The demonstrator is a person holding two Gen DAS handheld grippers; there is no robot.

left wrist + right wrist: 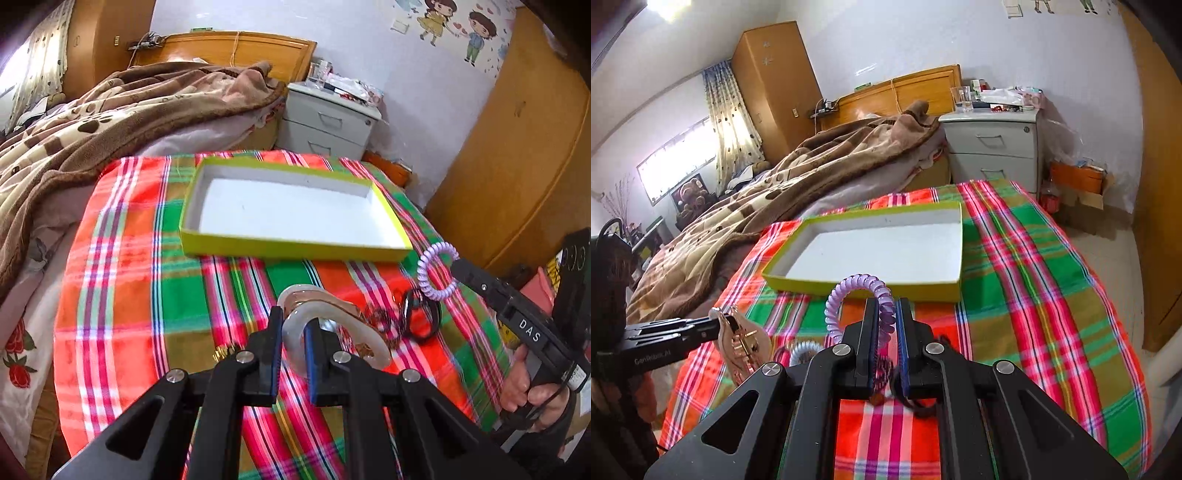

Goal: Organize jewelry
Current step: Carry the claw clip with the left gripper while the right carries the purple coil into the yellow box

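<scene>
A shallow yellow-green box with a white inside lies open on the plaid cloth; it also shows in the right wrist view. My left gripper is shut on a translucent pink hair claw clip, held above the cloth; the clip shows in the right wrist view. My right gripper is shut on a purple spiral hair tie, also seen in the left wrist view. More jewelry lies on the cloth: a black band and a beaded piece.
The plaid cloth covers a table beside a bed with a brown blanket. A grey nightstand stands behind, a wooden wardrobe at the right. A pale spiral tie lies near the left gripper.
</scene>
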